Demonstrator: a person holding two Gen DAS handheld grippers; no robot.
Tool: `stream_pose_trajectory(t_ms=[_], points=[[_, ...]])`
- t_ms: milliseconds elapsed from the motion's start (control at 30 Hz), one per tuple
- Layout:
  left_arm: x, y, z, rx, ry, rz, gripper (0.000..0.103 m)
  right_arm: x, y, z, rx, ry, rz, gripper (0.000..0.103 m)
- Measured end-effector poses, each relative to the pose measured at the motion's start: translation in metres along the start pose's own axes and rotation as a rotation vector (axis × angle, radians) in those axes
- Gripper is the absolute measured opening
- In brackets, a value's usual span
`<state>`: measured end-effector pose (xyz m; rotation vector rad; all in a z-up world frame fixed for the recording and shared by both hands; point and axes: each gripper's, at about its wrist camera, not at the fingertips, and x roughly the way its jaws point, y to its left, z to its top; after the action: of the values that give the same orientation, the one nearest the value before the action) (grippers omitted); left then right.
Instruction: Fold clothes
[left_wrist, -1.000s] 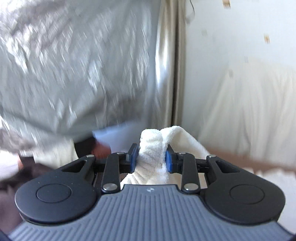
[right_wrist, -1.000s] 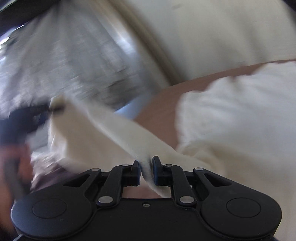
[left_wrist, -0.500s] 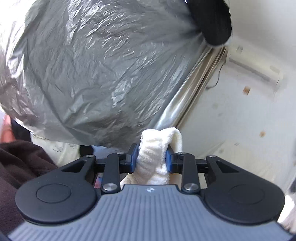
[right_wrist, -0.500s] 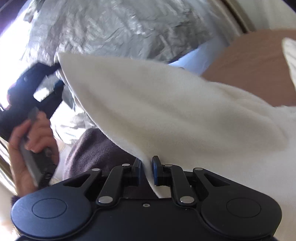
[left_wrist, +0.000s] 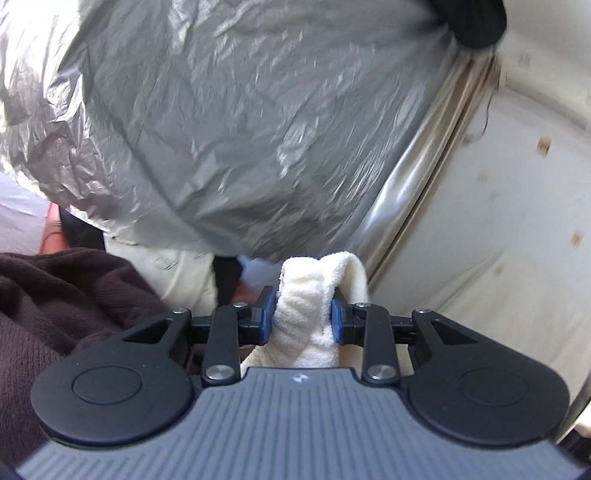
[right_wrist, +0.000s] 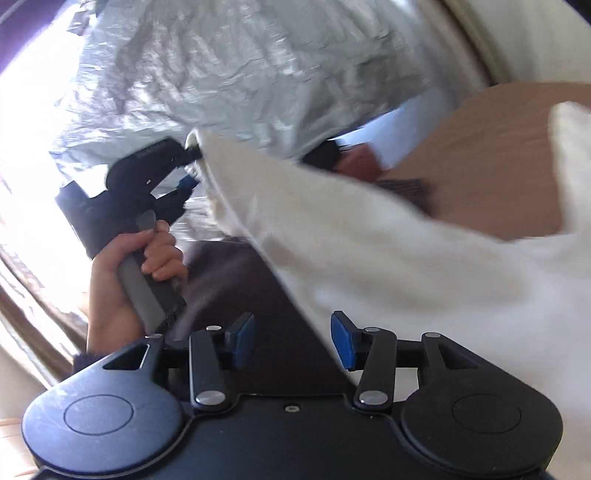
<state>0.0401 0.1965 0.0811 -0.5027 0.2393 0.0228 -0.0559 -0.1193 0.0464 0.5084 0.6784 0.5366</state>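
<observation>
My left gripper (left_wrist: 303, 314) is shut on a bunched edge of a white fleece garment (left_wrist: 310, 306) and holds it up in the air. In the right wrist view the same garment (right_wrist: 388, 251) hangs stretched from the left gripper (right_wrist: 186, 166) down across the frame. My right gripper (right_wrist: 293, 339) is open; the cloth's lower edge passes just in front of its right finger (right_wrist: 341, 341) without being pinched.
A crinkled silver plastic sheet (left_wrist: 221, 110) fills the background. A dark brown garment (left_wrist: 44, 295) lies at the lower left. A brown table surface (right_wrist: 498, 158) shows behind the white cloth. A cream wall (left_wrist: 517, 221) is on the right.
My right gripper has opened and let go of the white garment. The left gripper keeps its grip and has stayed raised.
</observation>
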Motion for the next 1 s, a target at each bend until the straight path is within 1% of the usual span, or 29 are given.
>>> stream_pose_trajectory(t_ms=[67,100,133,167,200,233,300,333,367,400,433,467,500,533,600,667,700,733,867,933,1000], points=[[0.008,0.0,-0.004,0.052,0.07,0.124,0.029,-0.03,-0.008,-0.003,-0.02,0.008,-0.113,0.051],[0.01,0.001,-0.005,0.064,0.084,0.191,0.029,-0.046,-0.012,-0.002,-0.025,0.003,-0.174,0.052],[0.009,0.002,-0.003,0.074,0.091,0.259,0.028,-0.061,-0.017,-0.001,-0.019,-0.009,-0.218,0.052],[0.007,0.005,-0.002,0.075,0.082,0.31,0.028,-0.078,-0.023,-0.001,0.0,-0.029,-0.225,0.052],[0.004,0.007,0.0,0.066,0.059,0.343,0.028,-0.095,-0.03,-0.002,0.025,-0.045,-0.226,0.052],[0.0,0.01,0.002,0.056,0.036,0.376,0.029,-0.111,-0.04,-0.007,0.067,-0.047,-0.212,0.052],[-0.007,0.015,0.005,0.044,-0.008,0.44,0.029,-0.133,-0.051,-0.018,0.126,-0.017,-0.203,0.052],[-0.01,0.013,0.004,0.06,-0.027,0.485,0.03,-0.143,-0.05,-0.023,0.116,-0.006,-0.218,0.052],[-0.014,0.009,0.003,0.09,-0.049,0.545,0.029,-0.152,-0.052,-0.03,0.097,-0.003,-0.245,0.052],[-0.018,0.005,0.003,0.124,-0.07,0.601,0.034,-0.161,-0.053,-0.036,0.08,0.0,-0.27,0.053],[-0.024,0.0,0.003,0.155,-0.079,0.625,0.039,-0.169,-0.055,-0.04,0.075,0.002,-0.285,0.053],[-0.03,-0.005,0.004,0.179,-0.079,0.621,0.041,-0.177,-0.057,-0.044,0.081,0.004,-0.289,0.053],[-0.036,-0.009,0.004,0.187,-0.064,0.592,0.042,-0.183,-0.061,-0.047,0.089,0.002,-0.286,0.053],[-0.042,-0.012,0.005,0.177,-0.033,0.536,0.042,-0.192,-0.064,-0.053,0.09,0.0,-0.285,0.053],[-0.052,-0.021,-0.001,0.143,0.031,0.4,0.042,-0.2,-0.069,-0.062,0.085,-0.002,-0.289,0.054],[-0.063,-0.039,-0.014,0.113,0.073,0.279,0.044,-0.21,-0.075,-0.071,0.085,0.009,-0.301,0.054],[-0.064,-0.051,-0.021,0.107,0.109,0.234,0.049,-0.217,-0.078,-0.076,0.089,0.019,-0.307,0.054],[-0.06,-0.064,-0.028,0.104,0.159,0.199,0.051,-0.22,-0.08,-0.08,0.093,0.027,-0.312,0.054],[-0.036,-0.117,-0.064,0.114,0.333,0.043,0.051,-0.241,-0.083,-0.095,0.081,0.066,-0.339,0.055],[-0.031,-0.144,-0.09,0.159,0.416,-0.04,0.051,-0.25,-0.088,-0.101,0.098,0.081,-0.37,0.055],[-0.027,-0.168,-0.118,0.208,0.506,-0.101,0.051,-0.26,-0.096,-0.11,0.149,0.081,-0.395,0.055]])
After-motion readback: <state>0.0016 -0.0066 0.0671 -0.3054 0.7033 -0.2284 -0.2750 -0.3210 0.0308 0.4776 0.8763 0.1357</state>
